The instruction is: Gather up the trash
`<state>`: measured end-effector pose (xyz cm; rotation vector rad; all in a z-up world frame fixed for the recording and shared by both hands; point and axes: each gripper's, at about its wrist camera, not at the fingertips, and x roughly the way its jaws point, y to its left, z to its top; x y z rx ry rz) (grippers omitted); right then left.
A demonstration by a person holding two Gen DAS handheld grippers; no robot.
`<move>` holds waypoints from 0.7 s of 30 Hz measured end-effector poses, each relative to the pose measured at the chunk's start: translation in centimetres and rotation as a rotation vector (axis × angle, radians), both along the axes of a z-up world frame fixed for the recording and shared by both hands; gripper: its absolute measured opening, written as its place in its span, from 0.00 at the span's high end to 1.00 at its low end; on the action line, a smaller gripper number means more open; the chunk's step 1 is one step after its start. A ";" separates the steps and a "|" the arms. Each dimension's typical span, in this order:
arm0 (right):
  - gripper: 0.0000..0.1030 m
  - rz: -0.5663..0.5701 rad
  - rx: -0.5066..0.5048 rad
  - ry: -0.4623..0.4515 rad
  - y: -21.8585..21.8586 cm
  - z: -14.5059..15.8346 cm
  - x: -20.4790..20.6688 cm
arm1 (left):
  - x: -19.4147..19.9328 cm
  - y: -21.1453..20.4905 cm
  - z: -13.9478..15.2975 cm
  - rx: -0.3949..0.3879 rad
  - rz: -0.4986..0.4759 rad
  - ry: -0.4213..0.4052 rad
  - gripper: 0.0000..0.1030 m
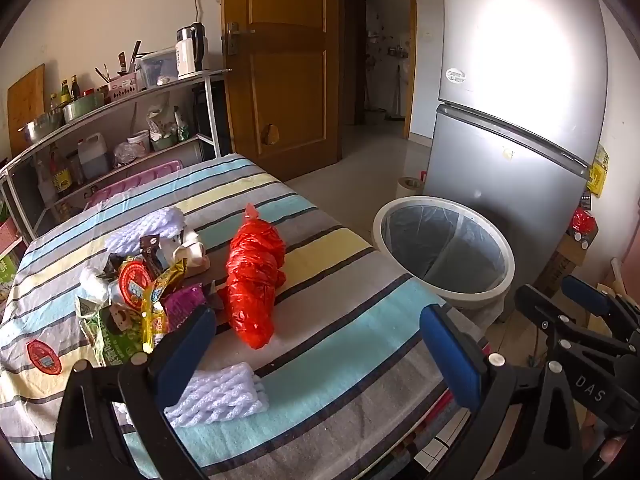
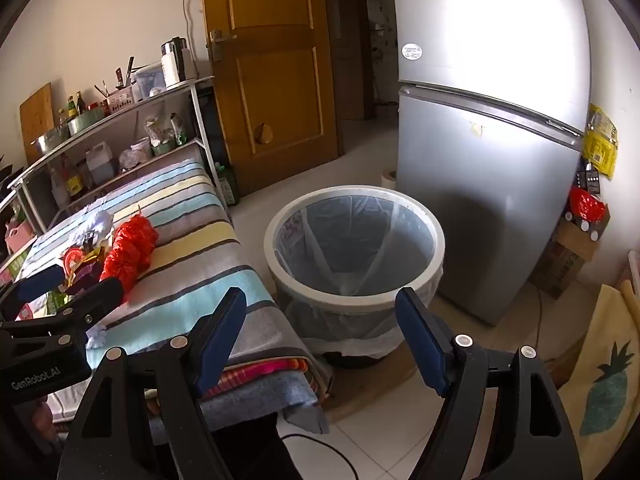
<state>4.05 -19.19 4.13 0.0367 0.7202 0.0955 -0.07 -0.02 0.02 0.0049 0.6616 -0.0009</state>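
Observation:
On the striped tablecloth lies a crumpled red plastic bag. Left of it sits a pile of snack wrappers. A white foam net rests near the front edge, and another foam net lies behind the pile. My left gripper hovers open above the table's front, nothing between its blue pads. My right gripper stands open and holds nothing, pointing down at the lined white trash bin beside the table.
A silver fridge stands right behind the bin. A metal shelf with kitchenware runs along the left wall, next to a wooden door. A cardboard box sits right of the fridge. A cable lies on the tile floor.

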 end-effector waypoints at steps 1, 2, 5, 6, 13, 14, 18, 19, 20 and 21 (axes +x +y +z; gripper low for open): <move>0.25 -0.002 -0.001 0.002 0.0 0.0 0.1 | 0.0 0.0 0.0 -0.001 -0.001 0.000 0.00; 0.25 -0.004 -0.002 0.006 0.1 -0.1 0.1 | 0.0 -0.1 0.0 -0.002 -0.003 0.002 0.00; 0.25 -0.016 0.019 -0.018 0.0 0.1 -0.3 | 0.0 0.0 -0.2 -0.017 0.003 0.003 0.00; 0.25 -0.016 0.026 -0.002 -0.2 0.1 0.1 | -0.1 0.2 -0.1 -0.022 0.003 0.004 0.00; 0.25 -0.003 0.028 0.000 0.0 0.0 0.0 | -0.7 0.3 0.4 -0.013 0.006 0.003 0.00; 0.25 -0.003 0.029 0.000 0.1 0.0 -0.1 | -0.7 0.2 0.4 -0.010 0.009 0.007 0.00; 0.25 -0.008 0.029 -0.001 0.0 0.1 -0.2 | -0.6 0.2 0.5 -0.006 0.014 0.013 0.00; 0.25 -0.008 0.029 0.000 -0.1 0.2 -0.1 | -0.6 0.1 0.5 -0.005 0.013 0.013 0.00; 0.25 -0.010 0.029 -0.002 -0.1 0.2 -0.2 | -0.6 0.1 0.6 -0.005 0.012 0.014 0.00; 0.25 -0.011 0.030 -0.001 -0.2 0.2 -0.2 | -0.6 0.1 0.6 -0.005 0.013 0.014 0.00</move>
